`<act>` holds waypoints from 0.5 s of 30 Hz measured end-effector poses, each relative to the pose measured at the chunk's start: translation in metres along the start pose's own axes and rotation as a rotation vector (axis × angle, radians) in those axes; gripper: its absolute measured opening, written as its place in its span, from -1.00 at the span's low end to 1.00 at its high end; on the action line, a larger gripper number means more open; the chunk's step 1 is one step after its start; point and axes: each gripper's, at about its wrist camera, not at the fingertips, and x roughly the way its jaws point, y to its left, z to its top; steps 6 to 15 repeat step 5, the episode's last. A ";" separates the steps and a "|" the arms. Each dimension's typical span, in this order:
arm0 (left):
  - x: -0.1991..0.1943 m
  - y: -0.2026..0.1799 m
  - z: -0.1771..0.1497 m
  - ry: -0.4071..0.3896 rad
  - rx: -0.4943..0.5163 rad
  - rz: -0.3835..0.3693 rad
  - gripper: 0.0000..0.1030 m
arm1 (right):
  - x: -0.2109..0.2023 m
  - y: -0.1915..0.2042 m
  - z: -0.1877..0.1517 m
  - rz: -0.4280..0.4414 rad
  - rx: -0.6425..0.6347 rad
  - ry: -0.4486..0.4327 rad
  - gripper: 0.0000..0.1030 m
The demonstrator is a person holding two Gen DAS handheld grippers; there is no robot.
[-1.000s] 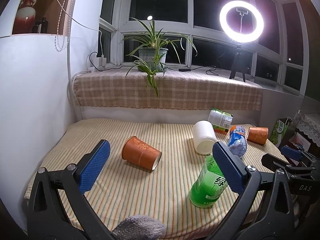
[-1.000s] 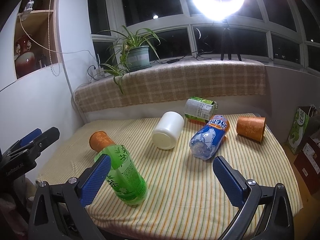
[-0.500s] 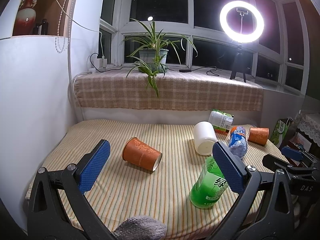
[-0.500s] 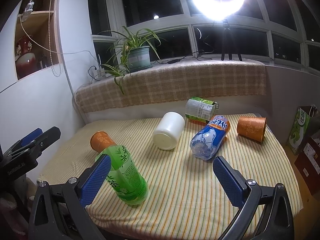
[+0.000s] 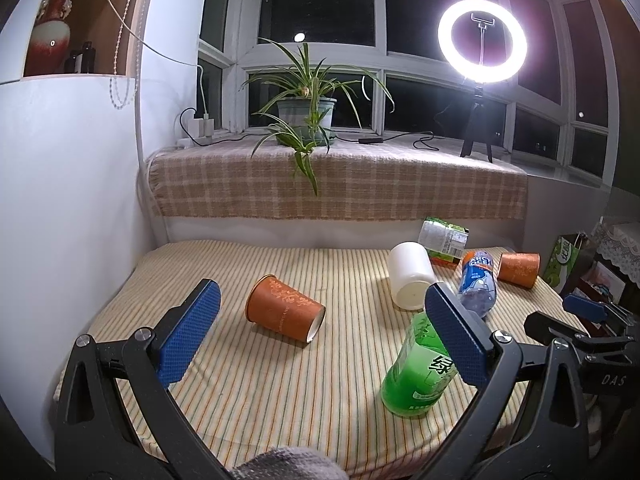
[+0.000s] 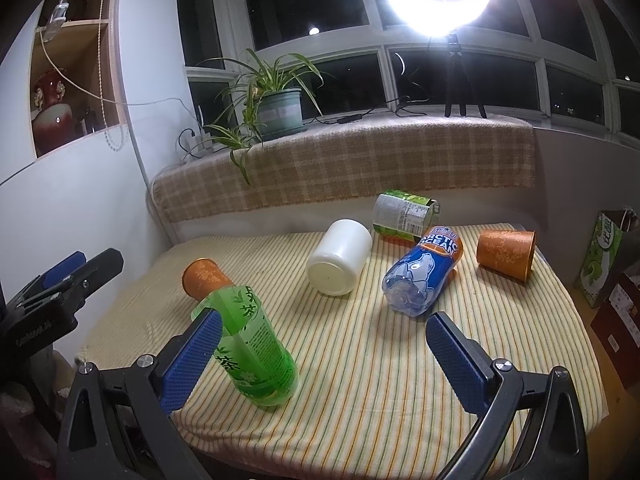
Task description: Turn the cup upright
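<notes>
An orange paper cup (image 5: pixel 282 309) lies on its side on the striped table (image 5: pixel 248 384), mouth toward the front right. My left gripper (image 5: pixel 320 340) hangs open just in front of it, nothing between its blue pads. A second orange cup (image 6: pixel 506 253) lies on its side at the far right; the left wrist view shows this second cup (image 5: pixel 519 270) too. My right gripper (image 6: pixel 320 360) stands open above the near table edge. In the right wrist view the first orange cup (image 6: pixel 205 279) is half hidden behind a green bottle (image 6: pixel 252 342).
A green tea bottle (image 5: pixel 420 368) lies tipped at the front. A white jar (image 6: pixel 340 256), a blue soda bottle (image 6: pixel 422 276) and a green can (image 6: pixel 404 212) lie on their sides further back. A plaid-covered sill (image 5: pixel 340 184) holds a plant (image 5: pixel 306 116) and a ring light (image 5: pixel 482 38).
Both views have shifted very slightly; the objects sit a touch lower and further right in frame. Nothing on the table has moved and both grippers stay open.
</notes>
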 end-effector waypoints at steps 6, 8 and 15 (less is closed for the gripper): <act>0.001 0.001 0.000 -0.005 0.007 0.004 1.00 | 0.002 0.001 -0.002 0.010 -0.006 0.013 1.00; 0.001 0.001 0.000 -0.005 0.007 0.004 1.00 | 0.002 0.001 -0.002 0.010 -0.006 0.013 1.00; 0.001 0.001 0.000 -0.005 0.007 0.004 1.00 | 0.002 0.001 -0.002 0.010 -0.006 0.013 1.00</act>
